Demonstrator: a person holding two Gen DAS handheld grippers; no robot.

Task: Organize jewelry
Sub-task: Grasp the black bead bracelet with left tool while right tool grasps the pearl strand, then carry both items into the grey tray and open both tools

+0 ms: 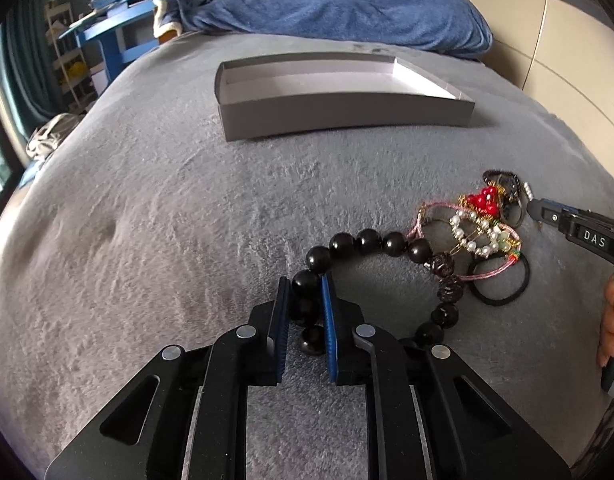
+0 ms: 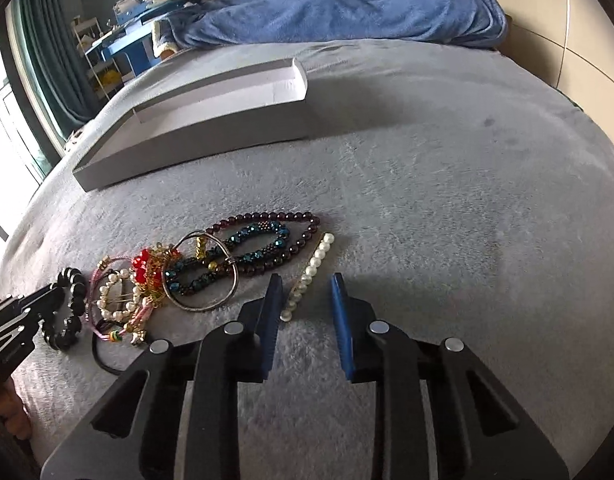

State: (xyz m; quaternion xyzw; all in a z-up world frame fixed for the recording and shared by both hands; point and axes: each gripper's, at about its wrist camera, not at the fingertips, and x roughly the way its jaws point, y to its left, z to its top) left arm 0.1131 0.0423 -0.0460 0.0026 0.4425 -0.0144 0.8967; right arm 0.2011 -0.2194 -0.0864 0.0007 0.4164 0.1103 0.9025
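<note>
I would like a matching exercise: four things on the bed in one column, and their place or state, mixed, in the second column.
1. black bead bracelet
2. grey box
3. pearl hair clip
4. silver bangle

a. empty, lying open
b. between the open right jaws
c. clamped by the left gripper
d. resting over the teal bead bracelet

Pairs: 1-c, 2-a, 3-b, 4-d

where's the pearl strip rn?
Right wrist view: the pearl strip lies on the grey blanket, its near end between the right gripper fingers, just right of the silver bangle.
</note>
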